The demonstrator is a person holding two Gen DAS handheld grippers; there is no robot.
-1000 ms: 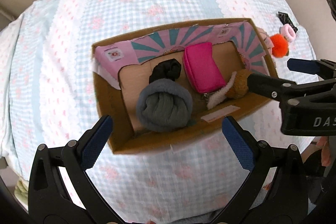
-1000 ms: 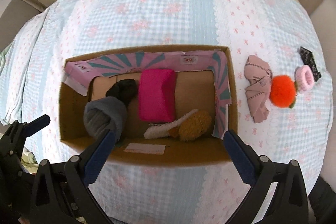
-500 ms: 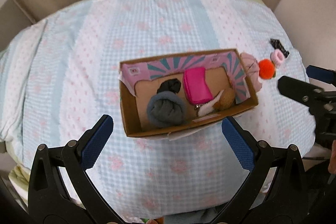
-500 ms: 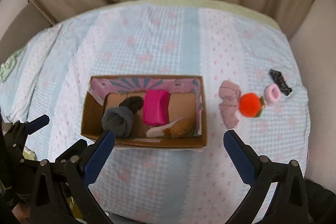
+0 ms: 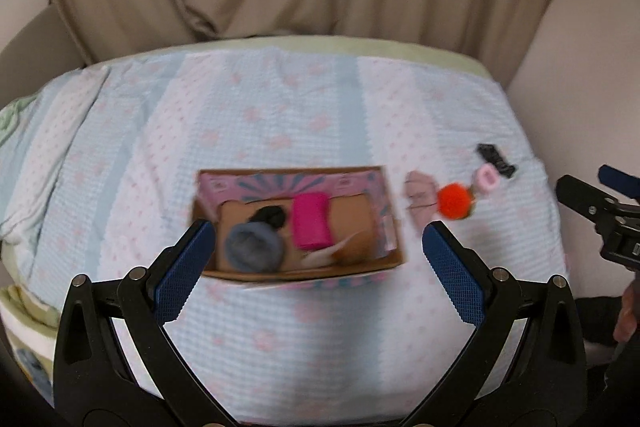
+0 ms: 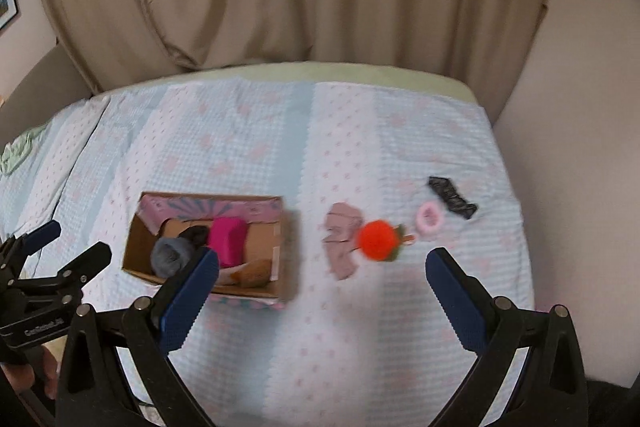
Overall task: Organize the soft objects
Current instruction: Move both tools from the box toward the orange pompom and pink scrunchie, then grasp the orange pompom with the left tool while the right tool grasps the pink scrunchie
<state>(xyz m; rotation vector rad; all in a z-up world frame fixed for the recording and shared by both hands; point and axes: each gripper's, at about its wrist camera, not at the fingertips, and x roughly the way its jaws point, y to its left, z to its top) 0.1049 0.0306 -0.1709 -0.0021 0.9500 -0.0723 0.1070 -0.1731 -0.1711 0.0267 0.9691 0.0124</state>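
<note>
So, both pics are a bit blurry, but here's the layout going left to right. My left gripper (image 5: 316,251) is empty with its blue pads spread wide, hovering over the near side of the cardboard box (image 5: 304,269) that sits on the checked blue bedspread (image 5: 280,107). Inside the box there's a grey rolled sock (image 5: 253,247) at the left end, a small black bundle (image 5: 270,215) just behind it, a hot pink pouch (image 5: 310,227) in the middle and something tan and fuzzy (image 5: 356,247) at the right end. Right of the box, loose on the bedspread, lie a dusty pink cloth (image 6: 341,239), an orange pom-pom (image 6: 376,241) touching it, a pink scrunchie (image 6: 429,219) and a black strip (image 6: 452,198). My right gripper (image 6: 322,273) hangs wide apart too, holding nothing.
</note>
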